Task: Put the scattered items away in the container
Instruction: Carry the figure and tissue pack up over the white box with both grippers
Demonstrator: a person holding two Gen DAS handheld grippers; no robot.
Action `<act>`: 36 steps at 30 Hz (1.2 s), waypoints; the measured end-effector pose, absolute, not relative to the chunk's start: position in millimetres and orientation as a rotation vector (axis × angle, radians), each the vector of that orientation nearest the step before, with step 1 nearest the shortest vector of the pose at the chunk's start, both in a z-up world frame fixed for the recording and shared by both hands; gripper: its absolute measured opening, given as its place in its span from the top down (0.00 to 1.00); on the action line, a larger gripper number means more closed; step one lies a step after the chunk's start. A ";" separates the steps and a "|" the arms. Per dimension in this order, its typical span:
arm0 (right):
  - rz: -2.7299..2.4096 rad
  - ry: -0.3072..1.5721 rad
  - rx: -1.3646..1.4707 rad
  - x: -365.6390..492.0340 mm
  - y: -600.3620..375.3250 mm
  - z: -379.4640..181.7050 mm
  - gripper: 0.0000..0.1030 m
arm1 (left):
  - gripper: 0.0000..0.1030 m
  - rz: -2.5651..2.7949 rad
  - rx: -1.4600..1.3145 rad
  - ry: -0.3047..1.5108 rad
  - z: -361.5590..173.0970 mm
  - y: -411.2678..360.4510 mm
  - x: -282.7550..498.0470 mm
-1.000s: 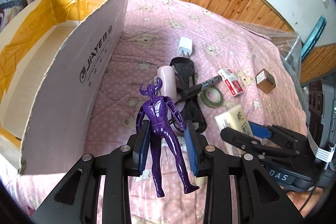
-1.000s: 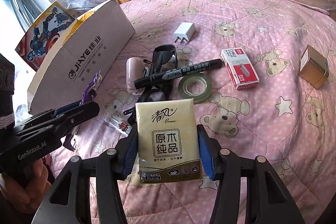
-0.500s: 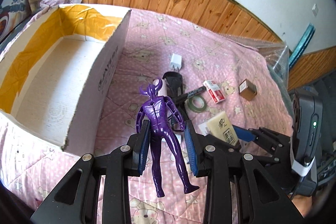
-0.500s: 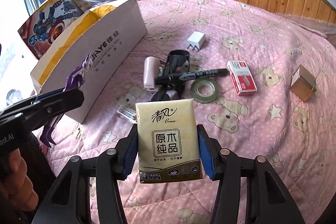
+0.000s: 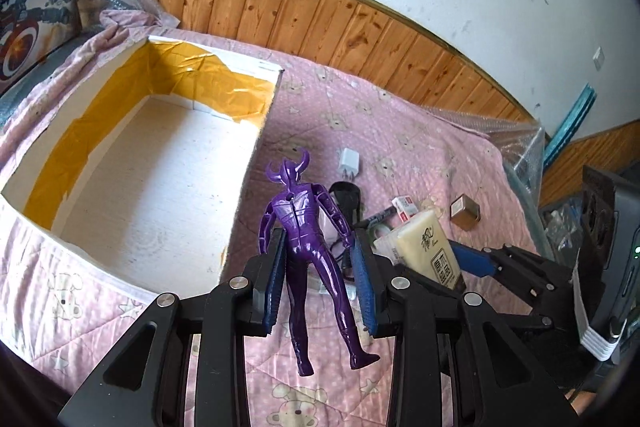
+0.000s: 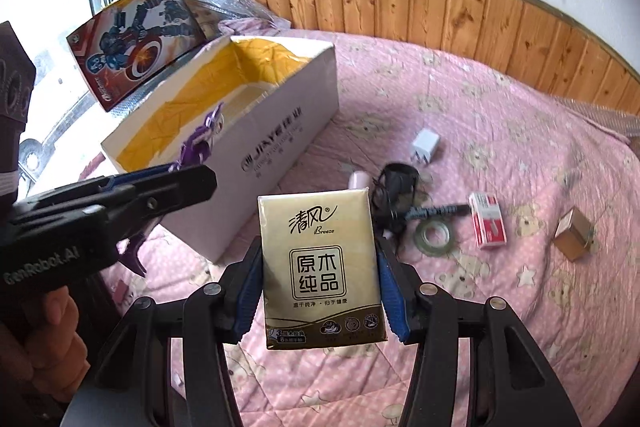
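My left gripper (image 5: pixel 318 243) is shut on a purple horned toy figure (image 5: pixel 306 227), gripped at the waist with its legs dangling. It hangs just right of the open white cardboard box (image 5: pixel 258 143), whose inside is lined with yellow tape and holds nothing. My right gripper (image 6: pixel 318 251) is shut on a gold tissue pack (image 6: pixel 320 267), held upright above the pink quilt. In the right wrist view the left gripper (image 6: pixel 160 187) and the figure (image 6: pixel 200 143) sit in front of the box (image 6: pixel 280 147). A hand holds the left gripper's handle.
On the quilt lie a white charger (image 6: pixel 426 145), a black marker (image 6: pixel 434 211), a tape ring (image 6: pixel 434 237), a red-and-white small box (image 6: pixel 488 225), a brown box (image 6: pixel 574 239) and a black strap tangle (image 6: pixel 394 187). A toy carton (image 6: pixel 136 43) leans behind the box.
Both grippers have risen and drawn back with their loads still gripped. The left one now looks down into the box, whose floor has come into view.
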State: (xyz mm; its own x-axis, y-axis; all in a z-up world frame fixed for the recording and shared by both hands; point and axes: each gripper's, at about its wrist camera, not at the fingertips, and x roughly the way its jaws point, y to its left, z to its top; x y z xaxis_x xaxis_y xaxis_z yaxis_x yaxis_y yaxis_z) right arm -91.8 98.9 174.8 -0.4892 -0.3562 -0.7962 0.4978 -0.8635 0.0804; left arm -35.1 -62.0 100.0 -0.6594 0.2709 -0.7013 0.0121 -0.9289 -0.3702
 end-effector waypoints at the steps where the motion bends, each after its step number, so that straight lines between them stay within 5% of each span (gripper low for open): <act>1: -2.341 0.226 1.186 -92.3 94.7 180.4 0.48 | 0.68 2.697 -1.222 -0.528 101.5 -67.0 -35.3; 36: -2.187 0.377 1.062 -153.0 -33.9 227.1 0.48 | 0.68 2.852 -1.300 -0.487 115.1 -183.3 -90.4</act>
State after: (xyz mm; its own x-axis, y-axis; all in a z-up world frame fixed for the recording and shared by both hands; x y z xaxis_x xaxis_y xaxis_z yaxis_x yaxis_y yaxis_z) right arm -153.0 -33.9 227.1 -0.4458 -0.4421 -0.7783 0.6773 -0.7351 0.0296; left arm -90.4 -183.3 115.1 -0.6639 0.0982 -0.7414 0.1534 -0.9524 -0.2635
